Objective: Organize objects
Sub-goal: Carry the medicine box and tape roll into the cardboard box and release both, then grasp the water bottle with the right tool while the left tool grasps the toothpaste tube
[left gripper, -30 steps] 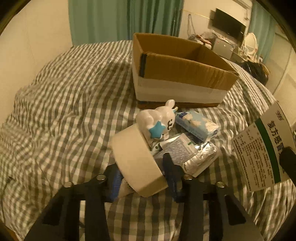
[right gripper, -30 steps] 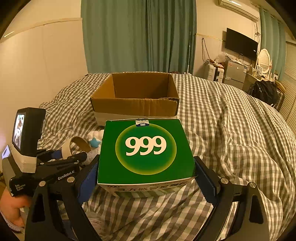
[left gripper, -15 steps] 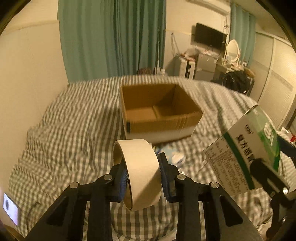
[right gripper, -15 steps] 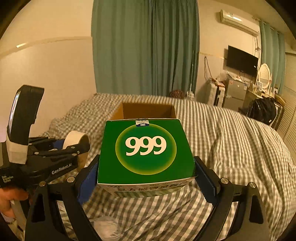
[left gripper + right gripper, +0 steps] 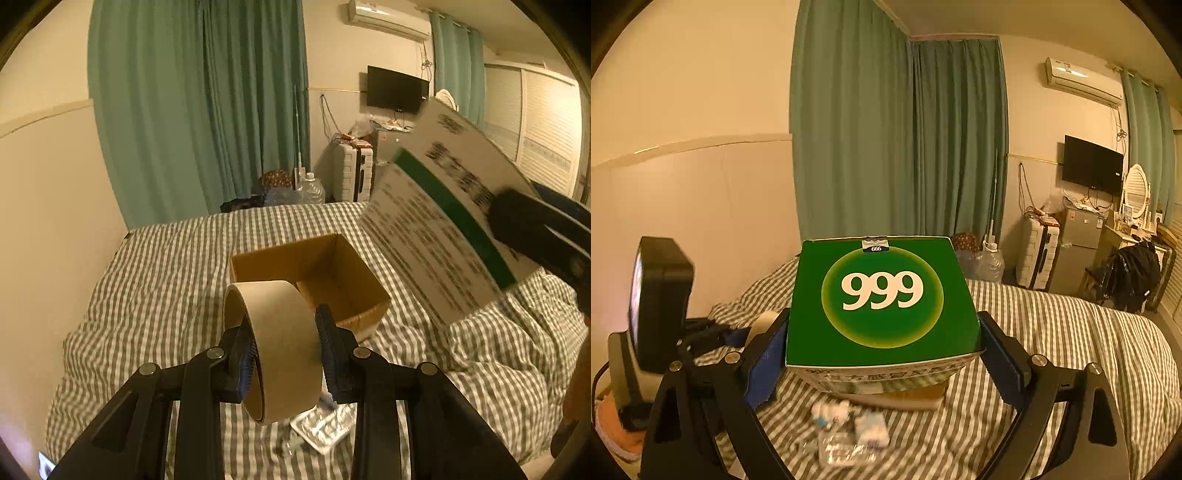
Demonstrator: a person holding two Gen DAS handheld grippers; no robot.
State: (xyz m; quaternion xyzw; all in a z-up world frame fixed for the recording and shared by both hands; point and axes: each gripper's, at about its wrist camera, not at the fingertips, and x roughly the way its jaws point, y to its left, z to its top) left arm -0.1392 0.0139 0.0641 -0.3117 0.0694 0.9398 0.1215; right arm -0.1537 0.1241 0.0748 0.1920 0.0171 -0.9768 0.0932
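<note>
Raised higher than before: left gripper [image 5: 284, 343] fingers clamped on beige tape roll [image 5: 275, 347], right gripper [image 5: 886, 354] fingers on green "999" carton [image 5: 882, 302], open brown cardboard box [image 5: 314, 273] now beyond the left fingertips.

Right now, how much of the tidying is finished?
Nothing visibly packed: the cardboard box shows only bare bottom. In hand: left gripper holds the tape roll, right gripper the green 999 box. Left: small packets on the bedspread.

The tape roll [image 5: 280, 347] and the green box [image 5: 882, 299] are now carried higher above the checked bedding [image 5: 147, 295]. The cardboard box [image 5: 332, 266] is seen smaller and farther below, its inside exposed.
</note>
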